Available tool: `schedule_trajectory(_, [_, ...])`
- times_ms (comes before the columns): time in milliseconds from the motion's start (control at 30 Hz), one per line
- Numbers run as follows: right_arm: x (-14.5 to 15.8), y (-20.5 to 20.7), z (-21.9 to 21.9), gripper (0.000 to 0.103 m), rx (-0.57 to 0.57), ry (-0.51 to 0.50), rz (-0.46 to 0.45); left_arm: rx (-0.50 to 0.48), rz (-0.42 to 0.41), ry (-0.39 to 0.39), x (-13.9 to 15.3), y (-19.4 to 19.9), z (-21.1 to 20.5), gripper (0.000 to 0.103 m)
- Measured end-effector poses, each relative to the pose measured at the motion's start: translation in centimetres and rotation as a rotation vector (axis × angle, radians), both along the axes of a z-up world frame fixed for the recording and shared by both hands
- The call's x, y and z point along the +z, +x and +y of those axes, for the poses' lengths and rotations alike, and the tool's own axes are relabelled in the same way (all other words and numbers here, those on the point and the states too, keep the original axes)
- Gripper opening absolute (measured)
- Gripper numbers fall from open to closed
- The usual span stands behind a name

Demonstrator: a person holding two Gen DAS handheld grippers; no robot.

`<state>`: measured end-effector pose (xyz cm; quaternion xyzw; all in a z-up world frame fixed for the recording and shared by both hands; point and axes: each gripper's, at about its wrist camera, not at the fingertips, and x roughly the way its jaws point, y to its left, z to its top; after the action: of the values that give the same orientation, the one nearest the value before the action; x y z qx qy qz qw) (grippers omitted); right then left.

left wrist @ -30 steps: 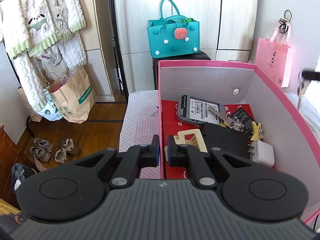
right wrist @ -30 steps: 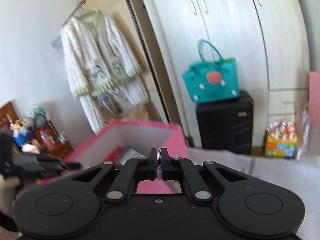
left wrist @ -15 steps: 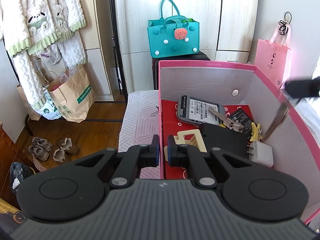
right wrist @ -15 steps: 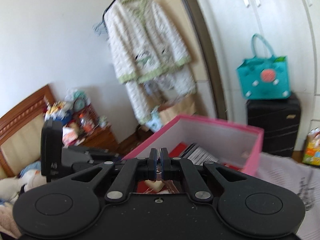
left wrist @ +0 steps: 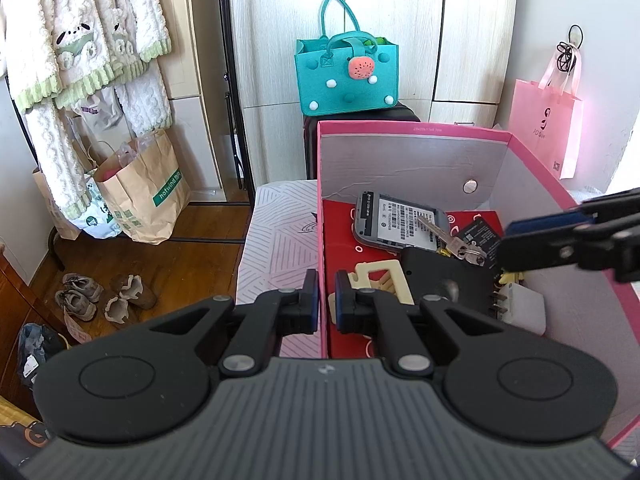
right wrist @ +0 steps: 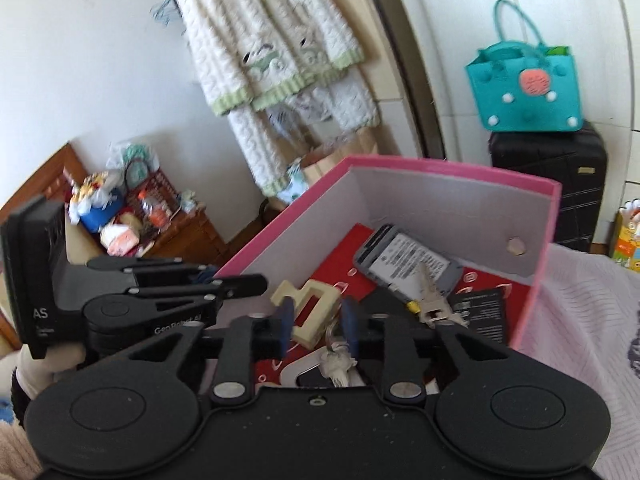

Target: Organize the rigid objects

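We are in a lived-in bedroom at home. A fleecy cream robe [left wrist: 84, 60] hangs on a rack beside pale wardrobe doors [left wrist: 392, 28], worn shoes [left wrist: 104, 296] sit on the wooden floor, a teal felt bag [left wrist: 344, 76] rests on a black suitcase [right wrist: 560, 184], and a patterned bedspread [left wrist: 280, 236] lies under a pink box [left wrist: 408, 128].

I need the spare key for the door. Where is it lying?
In the left wrist view the key lies inside the pink box, right of centre, across the grey phone.
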<state>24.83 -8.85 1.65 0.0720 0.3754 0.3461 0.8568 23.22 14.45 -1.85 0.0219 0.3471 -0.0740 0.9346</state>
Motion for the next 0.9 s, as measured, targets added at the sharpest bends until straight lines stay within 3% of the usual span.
schedule_trajectory(533, [1.0,-4.4,-3.5,0.047,-0.089,-0.042,-0.072,0.006,0.006,-0.021,-0.1,0.1,0.0,0.007])
schedule_trajectory(700, [1.7,-6.2,-4.3,0.051,-0.106,-0.038,-0.101,0.029,0.047,-0.059,0.0,0.2,0.6,0.007])
schedule_trajectory(900, [2.6,-8.3,-6.1,0.056,-0.162,-0.045,-0.144,0.033,-0.033,-0.053,2.3,-3.0,0.4,0.009])
